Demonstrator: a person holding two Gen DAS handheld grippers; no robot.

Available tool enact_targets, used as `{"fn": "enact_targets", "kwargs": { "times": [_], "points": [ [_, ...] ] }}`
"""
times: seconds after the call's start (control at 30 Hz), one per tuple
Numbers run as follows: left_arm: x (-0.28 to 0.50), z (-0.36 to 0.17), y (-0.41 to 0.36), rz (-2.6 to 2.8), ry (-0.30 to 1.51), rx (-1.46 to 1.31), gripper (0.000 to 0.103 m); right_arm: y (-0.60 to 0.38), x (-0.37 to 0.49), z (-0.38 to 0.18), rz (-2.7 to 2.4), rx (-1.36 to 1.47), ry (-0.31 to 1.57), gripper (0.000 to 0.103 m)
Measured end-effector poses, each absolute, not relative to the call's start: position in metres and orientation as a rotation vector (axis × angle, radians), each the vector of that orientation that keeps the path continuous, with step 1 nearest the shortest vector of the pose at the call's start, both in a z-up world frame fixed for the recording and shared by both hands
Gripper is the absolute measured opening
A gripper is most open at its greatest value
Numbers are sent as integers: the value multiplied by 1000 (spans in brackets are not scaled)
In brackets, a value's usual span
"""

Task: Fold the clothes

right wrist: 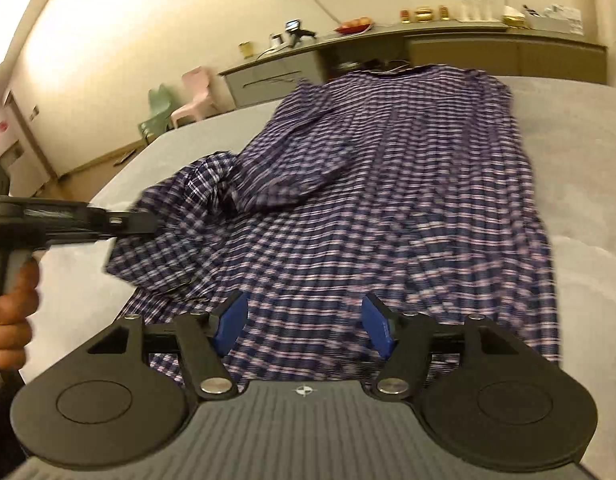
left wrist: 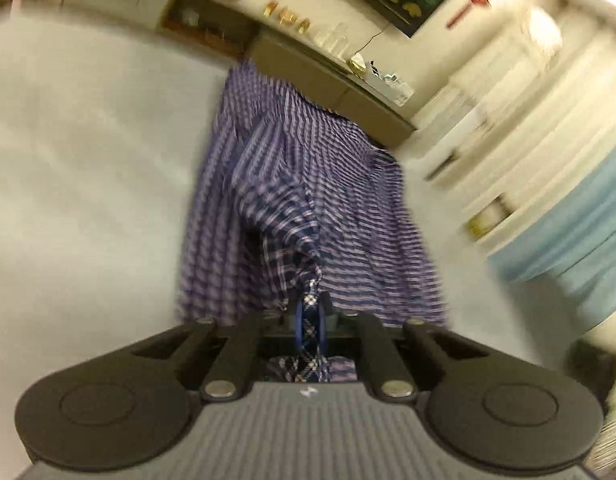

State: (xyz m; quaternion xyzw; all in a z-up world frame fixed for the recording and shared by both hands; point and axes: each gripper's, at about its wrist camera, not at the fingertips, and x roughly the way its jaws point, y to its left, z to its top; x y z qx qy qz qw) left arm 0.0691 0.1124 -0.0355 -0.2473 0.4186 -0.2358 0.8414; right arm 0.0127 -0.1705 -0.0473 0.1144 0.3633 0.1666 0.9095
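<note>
- A pale grey bed [right wrist: 579, 168] is filling most of both views, its surface carrying the garment and its far edge meeting a low cabinet run [right wrist: 467, 46] along the wall.
- A blue, white and pink checked shirt [right wrist: 387, 200] is lying spread on the bed, its long axis running away from the right wrist camera, with the collar end pointing toward the cabinets and the hem end nearest the lens.
- One sleeve is lying folded across the shirt's left side, and a bunched corner is lifting off the bed at the left.
- The left gripper [left wrist: 311, 316] is clamping a twisted fold of that checked fabric between its closed blue pads; in the right wrist view the same tool [right wrist: 108, 224] is reaching in from the left edge, where cloth is hiding its tips.
- The right gripper [right wrist: 304, 326] is hovering over the hem with its blue pads [right wrist: 230, 326] standing wide apart; cloth is showing below the gap, but neither pad is pressing on it.
- A hand [right wrist: 8, 320] is gripping the left tool's handle, cut off by the frame edge.
- Motion blur is smearing the left wrist view, so the shelves [left wrist: 507, 168] at right and the small items on the counter are hard to make out.
- A pink chair [right wrist: 196, 94] and a green chair [right wrist: 158, 114] are standing beyond the bed's left corner.
</note>
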Motion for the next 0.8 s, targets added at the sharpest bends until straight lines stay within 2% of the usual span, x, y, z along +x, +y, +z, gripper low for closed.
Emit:
{"fn": "enact_targets", "kwargs": {
  "times": [0.1, 0.17, 0.23, 0.27, 0.3, 0.37, 0.4, 0.43, 0.47, 0.5, 0.53, 0.67, 0.8],
  "points": [
    [78, -65, 129, -419, 965, -637, 7, -176, 18, -46, 349, 273, 743, 66],
    [81, -70, 140, -377, 942, -668, 9, -171, 22, -45, 373, 286, 737, 69],
    [77, -65, 145, -355, 897, -644, 26, -163, 25, -43, 415, 294, 729, 76],
    [74, -62, 142, -373, 887, -626, 33, -157, 27, -42, 436, 295, 726, 78],
    [72, -59, 138, -393, 877, -609, 43, -152, 29, -42, 448, 291, 724, 78],
    [68, -58, 127, -427, 885, -569, 49, -142, 32, -43, 471, 286, 722, 79],
    [69, -59, 119, -426, 895, -528, 49, -138, 35, -45, 476, 292, 725, 80],
    [70, -61, 110, -424, 906, -486, 41, -135, 37, -48, 479, 300, 731, 80],
    [69, -61, 104, -424, 925, -431, 29, -134, 40, -51, 475, 310, 739, 80],
    [69, -62, 100, -430, 933, -394, 5, -135, 43, -52, 470, 327, 744, 80],
    [70, -58, 98, -455, 918, -411, 5, -137, 46, -53, 464, 352, 749, 80],
    [66, -50, 133, -653, 837, -851, 4, -152, 54, -43, 432, 458, 708, 80],
    [75, -103, 145, -560, 1033, -926, 5, -163, 73, -35, 411, 540, 689, 84]
  ]
}}
